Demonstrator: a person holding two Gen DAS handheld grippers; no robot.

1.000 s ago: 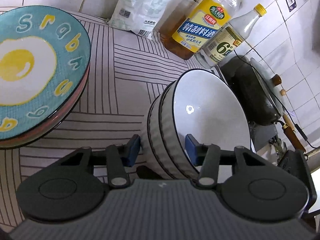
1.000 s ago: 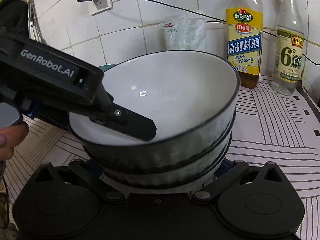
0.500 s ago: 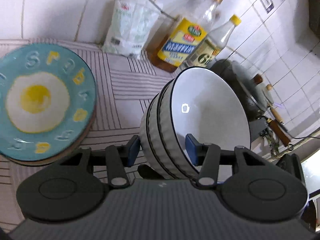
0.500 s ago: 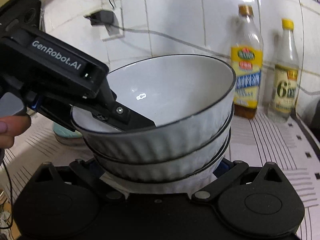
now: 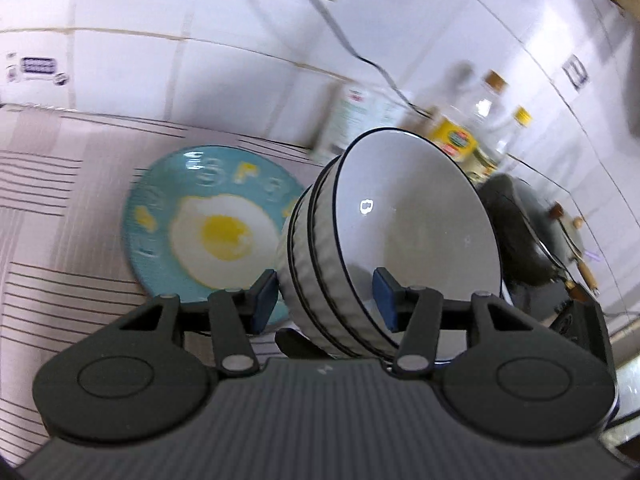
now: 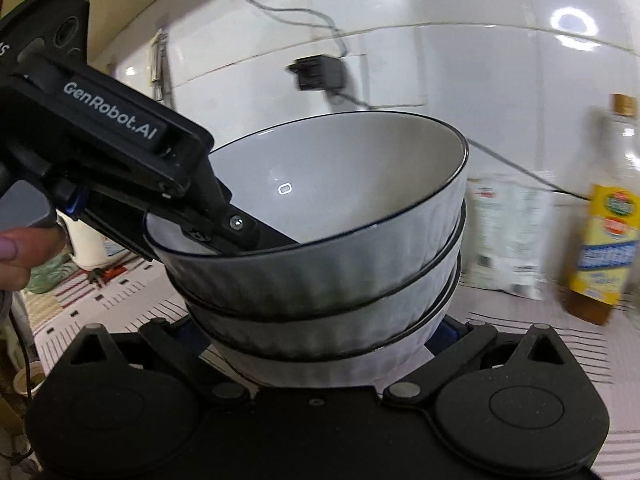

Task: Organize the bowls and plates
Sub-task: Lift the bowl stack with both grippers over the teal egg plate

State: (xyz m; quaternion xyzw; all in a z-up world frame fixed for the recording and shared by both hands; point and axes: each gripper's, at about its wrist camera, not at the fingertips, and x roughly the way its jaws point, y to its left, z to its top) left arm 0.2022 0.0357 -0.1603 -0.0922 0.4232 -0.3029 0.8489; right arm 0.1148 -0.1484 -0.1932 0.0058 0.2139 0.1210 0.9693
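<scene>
The bowl stack (image 5: 384, 240) hangs clear above the striped counter (image 5: 52, 216). Beneath and left of it, the egg plate (image 5: 208, 220) occupies the counter. Bare counter lies open further left. Against the tiled wall (image 5: 132, 72), a bag (image 6: 508, 236) and bottles (image 6: 600, 240) block the back. A dark wok (image 5: 520, 236) obstructs the right side.

Pretty clearly a home kitchen. White glazed wall tiles (image 5: 132, 68) run behind a counter covered in a striped mat (image 5: 48, 184), ahead of the tongs. Cooking-wine and vinegar bottles (image 5: 464, 136) and a white bag (image 5: 352, 120) stand against the wall, a dark wok (image 5: 516, 236) sits off to the right, and a plug with a cord (image 6: 318, 74) hangs on the tiles.
</scene>
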